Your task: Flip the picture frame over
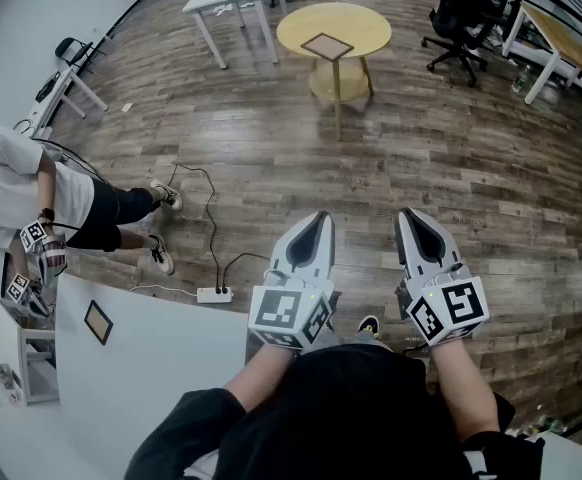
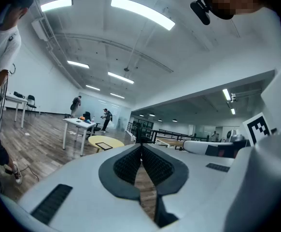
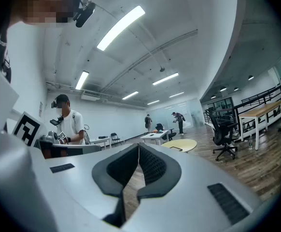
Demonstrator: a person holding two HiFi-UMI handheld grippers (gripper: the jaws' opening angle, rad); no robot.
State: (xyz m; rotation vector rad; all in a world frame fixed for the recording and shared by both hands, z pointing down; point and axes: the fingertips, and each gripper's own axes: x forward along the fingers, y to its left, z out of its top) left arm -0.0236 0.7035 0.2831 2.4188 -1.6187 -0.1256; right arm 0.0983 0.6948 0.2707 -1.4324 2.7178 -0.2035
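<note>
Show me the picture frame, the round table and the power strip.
picture frame [image 1: 328, 46], head view, its middle.
round table [image 1: 363, 23], head view, bare top.
power strip [image 1: 214, 294], head view, its body.

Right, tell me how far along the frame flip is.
Done: nothing shows yet. The picture frame lies flat on the round yellow table, far across the wood floor from both tools. In hand: nothing. The left tool and right tool are shut and empty, held level. Left: walk over, grip the frame and turn it over.
</note>
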